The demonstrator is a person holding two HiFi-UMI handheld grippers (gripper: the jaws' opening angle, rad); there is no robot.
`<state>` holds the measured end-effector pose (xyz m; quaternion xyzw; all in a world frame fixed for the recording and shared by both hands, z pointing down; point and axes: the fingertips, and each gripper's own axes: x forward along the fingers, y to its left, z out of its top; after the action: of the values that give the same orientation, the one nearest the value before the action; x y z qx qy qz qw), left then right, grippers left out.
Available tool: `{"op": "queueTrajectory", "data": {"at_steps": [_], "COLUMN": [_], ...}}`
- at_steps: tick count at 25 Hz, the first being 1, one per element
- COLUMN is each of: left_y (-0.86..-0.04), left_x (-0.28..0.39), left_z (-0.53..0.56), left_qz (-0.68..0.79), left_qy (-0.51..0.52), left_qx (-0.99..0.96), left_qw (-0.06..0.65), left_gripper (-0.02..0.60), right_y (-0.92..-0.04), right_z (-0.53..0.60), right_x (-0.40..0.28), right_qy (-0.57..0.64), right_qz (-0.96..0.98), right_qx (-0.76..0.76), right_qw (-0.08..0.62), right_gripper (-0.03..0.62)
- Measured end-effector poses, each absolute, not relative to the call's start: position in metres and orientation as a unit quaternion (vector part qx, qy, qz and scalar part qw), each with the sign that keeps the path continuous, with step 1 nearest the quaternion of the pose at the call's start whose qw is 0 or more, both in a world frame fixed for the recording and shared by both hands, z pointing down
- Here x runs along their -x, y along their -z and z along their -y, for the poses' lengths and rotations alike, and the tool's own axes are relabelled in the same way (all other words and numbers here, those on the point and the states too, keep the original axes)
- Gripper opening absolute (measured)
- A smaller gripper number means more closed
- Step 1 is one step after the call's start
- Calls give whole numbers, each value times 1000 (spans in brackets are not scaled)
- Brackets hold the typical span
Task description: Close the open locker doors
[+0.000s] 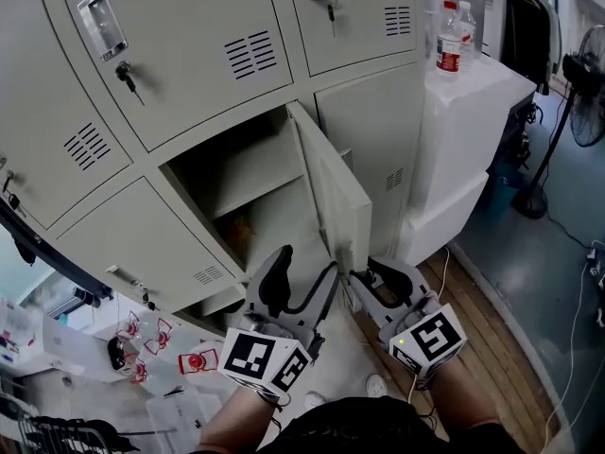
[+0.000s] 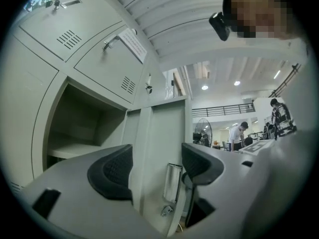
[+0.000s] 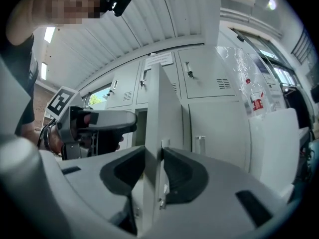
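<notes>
One open locker door [image 1: 342, 192] on record, lower middle of the grey locker bank [image 1: 189, 55]. Stands swung well out from its compartment [image 1: 236, 206], free edge toward the camera, with a shelf [image 1: 260, 173] inside in plain sight. Right gripper [image 1: 367, 274] at that free edge, low down. Pinches the door's edge between its fingers [image 3: 127, 171], one pad on each face, as read in the right gripper view. Left gripper [image 1: 301, 274] just beside it on the compartment side, apart from the door as far as can be judged. Carries nothing: fingers [image 2: 112, 173] spread, with only the door panel and a small metal fitting [image 2: 172, 183] on it showing beyond the gap. Doors above and beside the open one shut, two of the upper ones with keys [image 1: 124, 74] in their locks. White cabinet [image 1: 473, 112] hard against the bank's right side, water bottles [image 1: 450, 41] on top. Standing fan [image 1: 586, 83] farther right. Loose papers and small red-marked items [image 1: 156, 343] at lower left. People [image 2: 234, 133] far off in the left gripper view, too small for detail.
</notes>
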<state>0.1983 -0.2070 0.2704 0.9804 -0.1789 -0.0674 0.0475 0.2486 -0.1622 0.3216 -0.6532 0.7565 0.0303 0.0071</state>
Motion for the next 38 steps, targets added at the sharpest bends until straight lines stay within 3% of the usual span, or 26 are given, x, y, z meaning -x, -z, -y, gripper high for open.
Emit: {"op": "queueTrajectory", "data": {"at_steps": [14,23,31,38], "left_y": [-263,-264,-265,-266], "left_x": [-180,-154,-123,-105], "left_z": [210,232,260,287], "left_qz": [198,257,328,367], "left_qy": [61,48,43,39], "left_qx": [-978,-965,-943,-929], "left_qw": [9,-26,-33,-39], "left_gripper": [299,227,99,98], "right_y": [-324,-314,-310,-306], "right_z": [192,203,215,233], "right_x": [-188,-169,-167,-163], "right_qy": [-44,-54,-53,-43], "right_qz": [-808,-825,-829,-833], "right_qx": [588,562,557,550], "right_qw": [-13,6,22,40], "right_gripper": [118,118,118,117]}}
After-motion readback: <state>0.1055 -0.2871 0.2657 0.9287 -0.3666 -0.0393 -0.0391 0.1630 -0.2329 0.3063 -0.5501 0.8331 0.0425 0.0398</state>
